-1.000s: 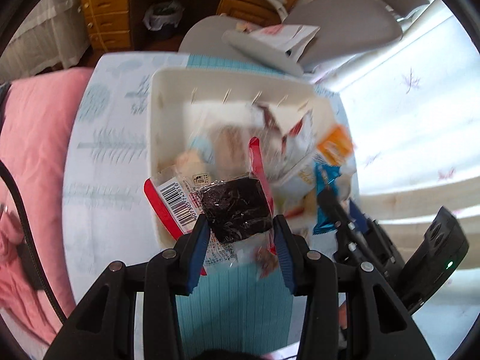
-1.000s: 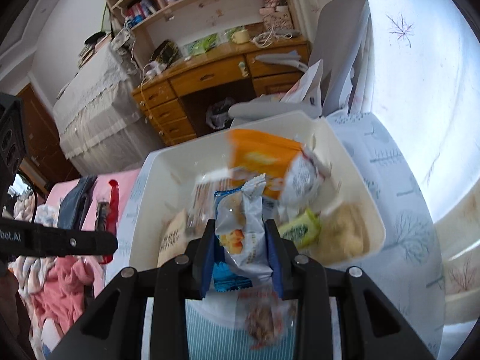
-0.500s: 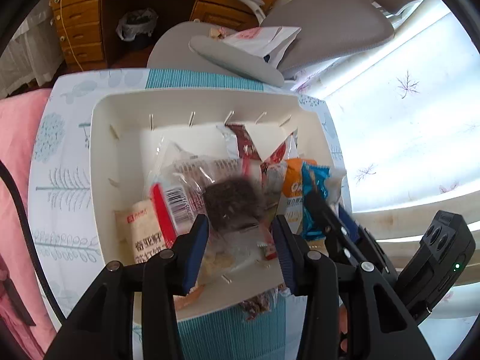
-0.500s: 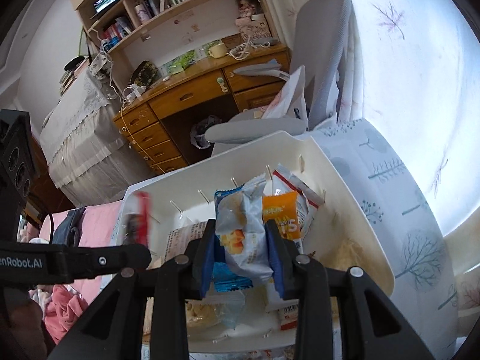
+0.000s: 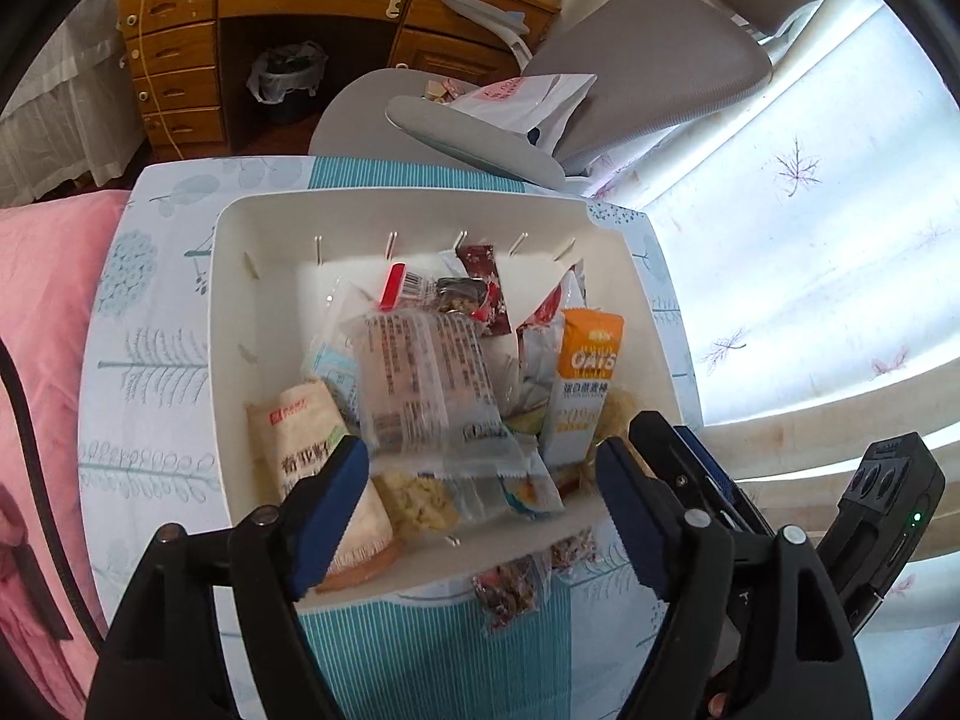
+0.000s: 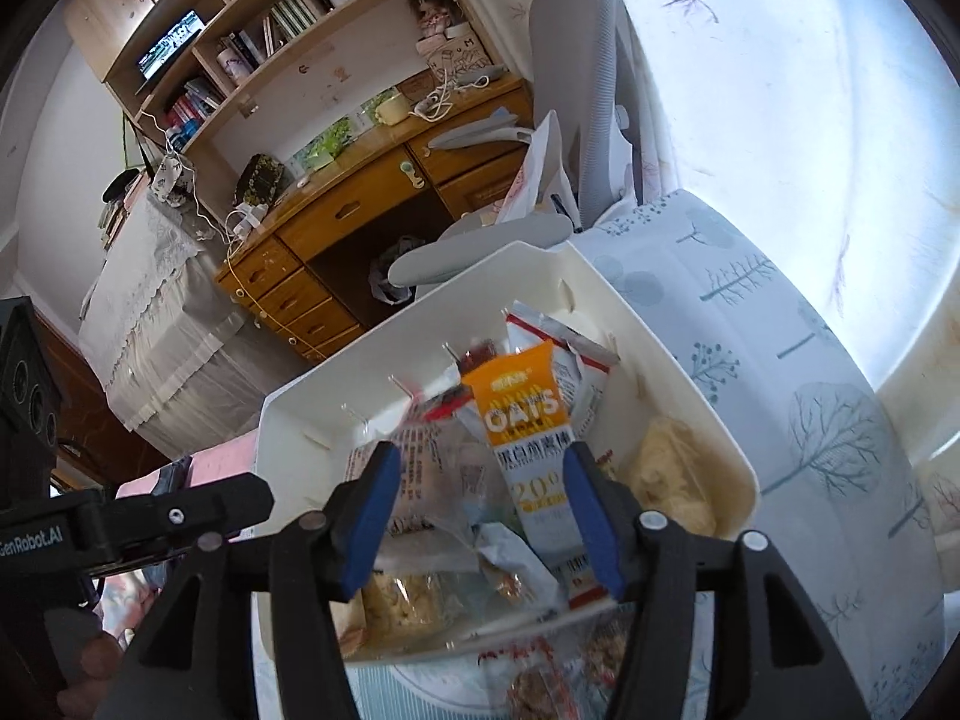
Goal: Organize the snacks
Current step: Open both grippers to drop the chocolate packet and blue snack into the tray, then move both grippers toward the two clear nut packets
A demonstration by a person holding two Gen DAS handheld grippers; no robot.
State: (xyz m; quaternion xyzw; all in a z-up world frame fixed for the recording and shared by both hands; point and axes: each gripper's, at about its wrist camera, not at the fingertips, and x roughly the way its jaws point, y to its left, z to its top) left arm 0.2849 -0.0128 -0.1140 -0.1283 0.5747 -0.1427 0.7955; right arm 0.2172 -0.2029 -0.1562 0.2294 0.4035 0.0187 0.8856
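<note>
A white bin on the patterned table holds several snack packets: an orange OATS packet, a clear wrapped packet, a dark snack with a red label and a beige packet. My left gripper is open and empty above the bin's near edge. My right gripper is open and empty over the bin. A packet of nuts lies on the table just in front of the bin.
A grey office chair with a white bag stands behind the table. A wooden desk with a bin bag under it is further back. Pink bedding lies to the left. Bright curtains are on the right.
Both grippers have opened and let their snacks drop into the bin: the left released the dark snack, the right the blue and clear packet. Both have pulled back a little.
</note>
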